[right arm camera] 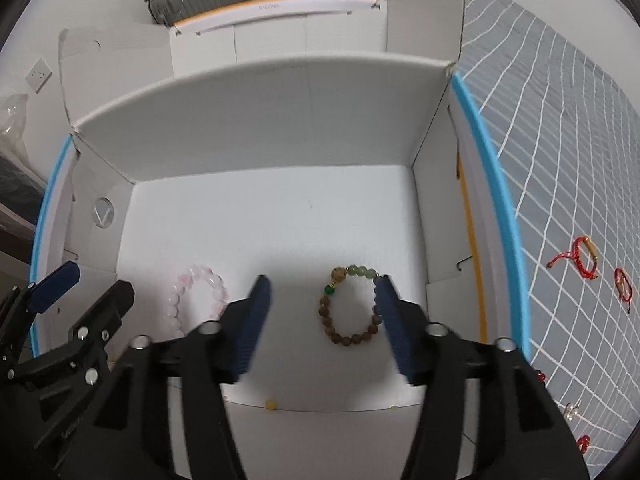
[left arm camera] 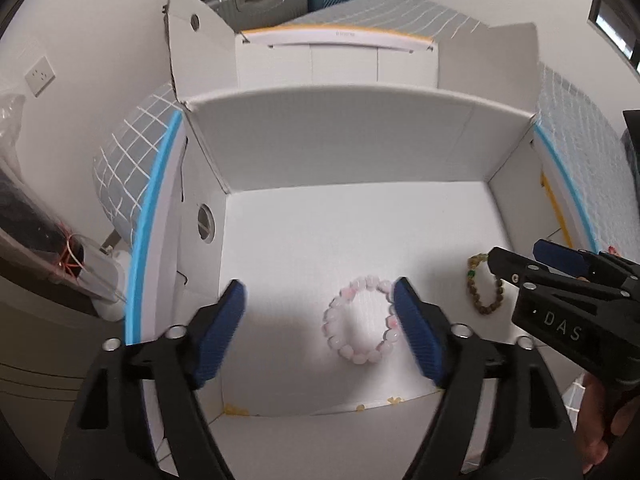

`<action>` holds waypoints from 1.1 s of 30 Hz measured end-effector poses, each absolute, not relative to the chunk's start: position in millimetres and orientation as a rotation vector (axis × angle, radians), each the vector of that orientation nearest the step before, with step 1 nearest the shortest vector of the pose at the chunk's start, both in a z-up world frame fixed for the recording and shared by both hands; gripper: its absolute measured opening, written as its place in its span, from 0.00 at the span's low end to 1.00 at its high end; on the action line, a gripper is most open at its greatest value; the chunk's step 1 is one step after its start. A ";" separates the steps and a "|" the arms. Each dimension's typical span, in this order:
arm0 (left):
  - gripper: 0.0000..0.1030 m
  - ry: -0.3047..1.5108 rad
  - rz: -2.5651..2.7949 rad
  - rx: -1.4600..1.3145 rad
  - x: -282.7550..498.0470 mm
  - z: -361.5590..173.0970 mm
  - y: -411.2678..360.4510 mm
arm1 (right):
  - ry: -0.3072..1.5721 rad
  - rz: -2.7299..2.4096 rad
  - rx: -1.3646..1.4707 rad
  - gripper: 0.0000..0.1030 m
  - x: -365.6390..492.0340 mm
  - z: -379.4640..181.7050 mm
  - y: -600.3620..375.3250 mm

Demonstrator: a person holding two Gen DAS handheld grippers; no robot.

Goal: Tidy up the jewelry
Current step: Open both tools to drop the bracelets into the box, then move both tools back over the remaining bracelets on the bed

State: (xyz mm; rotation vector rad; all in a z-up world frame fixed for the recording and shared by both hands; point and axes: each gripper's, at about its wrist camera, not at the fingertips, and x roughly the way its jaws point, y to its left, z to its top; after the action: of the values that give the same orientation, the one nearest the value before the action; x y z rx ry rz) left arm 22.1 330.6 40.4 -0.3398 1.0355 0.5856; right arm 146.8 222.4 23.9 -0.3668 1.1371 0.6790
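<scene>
left tongs (left arm camera: pixel 320 312) released, spread wide above white box (left arm camera: pixel 340 136), right pad overlapping rim of pink bead bracelet (left arm camera: pixel 360 320) lying on box floor. right tongs (right arm camera: pixel 322 304) released, hovering over brown-green bead bracelet (right arm camera: pixel 352 304) just beside pink one. red string bracelets (right arm camera: pixel 584 258) on checked cloth (right arm camera: pixel 560 140) outside box.

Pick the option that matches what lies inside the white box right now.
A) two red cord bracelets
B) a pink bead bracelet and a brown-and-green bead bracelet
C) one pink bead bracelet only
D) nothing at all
B: the pink bead bracelet and the brown-and-green bead bracelet lie side by side on the floor of the white box, while the red cord bracelets lie outside on the checked cloth.
</scene>
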 end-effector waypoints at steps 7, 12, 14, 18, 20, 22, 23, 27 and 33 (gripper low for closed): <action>0.94 0.972 0.577 -0.313 15.6 55.5 327.7 | 1.065 0.683 -0.318 0.87 140.9 51.8 210.9; 0.95 0.938 0.578 -0.315 10.2 62.3 322.8 | 1.000 0.665 -0.292 0.93 136.5 70.0 198.9; 0.95 0.916 0.576 -0.313 7.7 67.2 318.7 | 0.976 0.653 -0.274 0.93 135.7 78.1 188.6; 0.95 0.870 0.555 -0.291 7.1 78.6 303.1 | 0.921 0.612 -0.246 0.93 133.2 94.0 159.8; 0.95 0.849 0.536 -0.275 8.2 86.3 292.9 | 0.901 0.582 -0.227 0.93 132.1 102.0 138.7; 0.94 0.817 0.508 -0.272 8.7 93.5 280.2 | 0.884 0.557 -0.215 0.93 131.5 108.6 120.2; 0.94 0.803 0.486 -0.275 9.5 97.3 273.0 | 0.872 0.533 -0.211 0.93 130.7 113.1 104.5; 0.94 0.772 0.406 -0.260 19.7 109.9 239.1 | 0.835 0.462 -0.195 0.93 127.5 122.5 58.2; 0.94 0.766 0.257 -0.201 44.8 116.1 162.6 | 0.805 0.333 -0.161 0.93 123.3 124.2 -30.4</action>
State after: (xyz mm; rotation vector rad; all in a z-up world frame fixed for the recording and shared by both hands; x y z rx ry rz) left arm 44.8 162.6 116.1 -0.2012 0.7659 0.2575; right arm 123.3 -30.4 124.2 -0.1613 0.8054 0.3329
